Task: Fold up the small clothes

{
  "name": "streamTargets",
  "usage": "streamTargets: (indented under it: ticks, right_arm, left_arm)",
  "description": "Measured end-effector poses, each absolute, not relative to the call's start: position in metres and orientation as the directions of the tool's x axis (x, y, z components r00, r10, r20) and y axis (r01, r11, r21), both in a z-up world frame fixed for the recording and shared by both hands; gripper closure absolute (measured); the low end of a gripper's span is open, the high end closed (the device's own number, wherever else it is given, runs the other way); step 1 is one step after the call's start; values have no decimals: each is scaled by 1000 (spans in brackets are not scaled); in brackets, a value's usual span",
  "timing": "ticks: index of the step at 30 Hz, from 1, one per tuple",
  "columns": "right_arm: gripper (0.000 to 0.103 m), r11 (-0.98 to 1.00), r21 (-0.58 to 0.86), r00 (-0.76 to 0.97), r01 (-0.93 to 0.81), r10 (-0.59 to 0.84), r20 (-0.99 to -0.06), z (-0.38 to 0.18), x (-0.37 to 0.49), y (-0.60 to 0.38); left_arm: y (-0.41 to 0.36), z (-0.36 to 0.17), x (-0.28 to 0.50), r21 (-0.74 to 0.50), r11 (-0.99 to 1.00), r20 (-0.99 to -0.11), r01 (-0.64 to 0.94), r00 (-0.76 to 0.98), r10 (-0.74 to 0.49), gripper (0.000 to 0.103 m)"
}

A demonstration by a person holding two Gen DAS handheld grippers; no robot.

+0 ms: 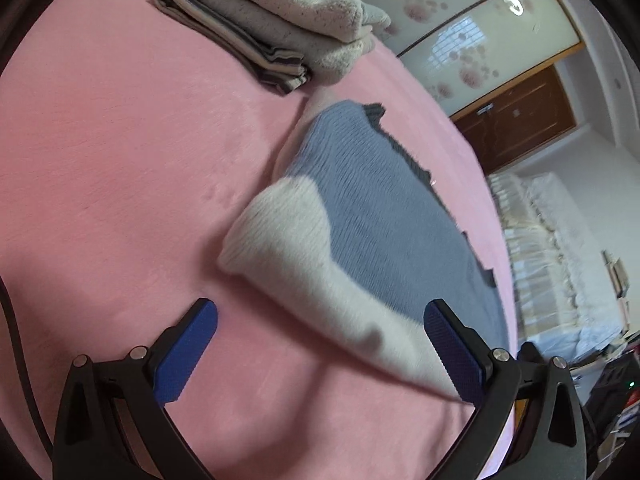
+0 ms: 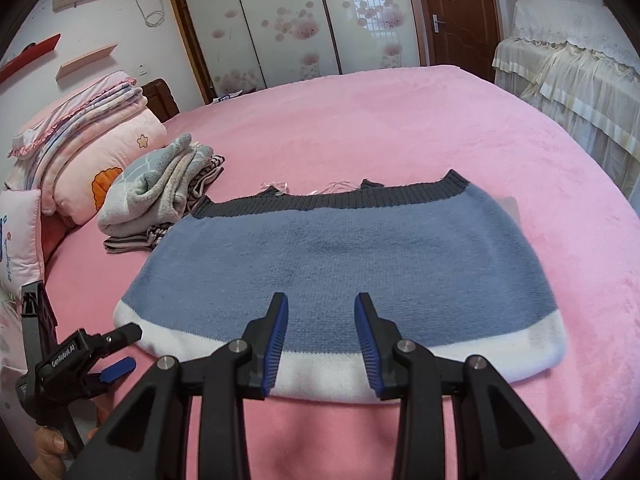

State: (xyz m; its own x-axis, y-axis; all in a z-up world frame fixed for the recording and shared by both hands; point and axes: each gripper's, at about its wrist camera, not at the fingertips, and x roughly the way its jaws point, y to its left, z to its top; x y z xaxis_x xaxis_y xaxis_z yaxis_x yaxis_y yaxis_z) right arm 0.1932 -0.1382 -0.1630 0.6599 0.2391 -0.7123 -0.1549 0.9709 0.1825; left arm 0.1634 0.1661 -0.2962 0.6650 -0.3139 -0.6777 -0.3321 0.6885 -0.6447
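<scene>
Nearest your right tool [image 2: 321, 334] lies the white hem band [image 2: 320, 380] of the blue knit sweater [image 2: 340, 264]; use the sweater as the landmark. It lies flat on the pink bed [image 2: 400, 120], hem toward you, dark ribbed edge [image 2: 320, 200] on its far side. Your right tool hangs over the hem's middle, fingers partly spread, nothing between them. Your left tool [image 1: 320, 344] sits at the sweater's left hem corner, fingers spread wide and empty, the white corner [image 1: 272, 240] just ahead of them. A stack of folded clothes [image 2: 160, 196] rests just beyond the sweater's left far corner.

Judgement: the grasp for the next fold is pending. Pinch only the hem band, taking both layers. Seat each tool at its own corner, lift evenly, and keep the fold edge straight. Avoid catching the bed cover.
</scene>
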Motion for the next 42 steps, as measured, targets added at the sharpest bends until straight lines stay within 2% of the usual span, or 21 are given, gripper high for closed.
streamTargets:
  ticks: [6,17,18,20,22,23,24,25,28,36,42]
  right_arm:
    - [68,969,180,666,-170,247,-704,-166,194,-132]
    - [68,973,164,671,-164,232,-704,-170,202,-131]
    - [68,972,166,670,-164,233,-704,-170,205,-132]
    - [69,971,169,669,-168,238,-704,-171,211,-132]
    - [69,971,169,671,-171,241,-701,-171,218,-130]
    - [70,971,161,668,-176,238,-705,-172,223,-128]
    - [80,972,146,661,-185,233,-713,-174,231,-123]
    - [92,971,139,655,-193,233,-719,-175,236,-120]
    - [99,968,135,637,-211,241,-733,-182,257,-111]
    - [102,965,176,505,-197,253,-825,-225,304,-100]
    - [102,960,181,494,-213,265,-828,-232,303,-101]
  left_arm:
    - [170,-303,178,-699,644,-617,-311,717,-324,1]
    - [163,-311,215,-736,597,-578,-321,756,-307,1]
    - [164,-311,218,-738,584,-582,-337,757,-298,4]
    - [166,-311,223,-739,568,-592,-363,752,-289,18]
    - [169,-313,230,-719,571,-623,-397,732,-276,54]
    - [170,-314,233,-708,578,-637,-406,720,-275,62]
    - [171,-315,235,-708,581,-639,-402,715,-283,71]
    - [172,-314,237,-709,587,-636,-391,714,-293,75]
    - [169,-303,237,-685,634,-635,-358,720,-280,79]
    - [143,-251,236,-631,736,-578,-246,782,-235,81]
    - [121,-219,232,-588,789,-541,-176,811,-222,82]
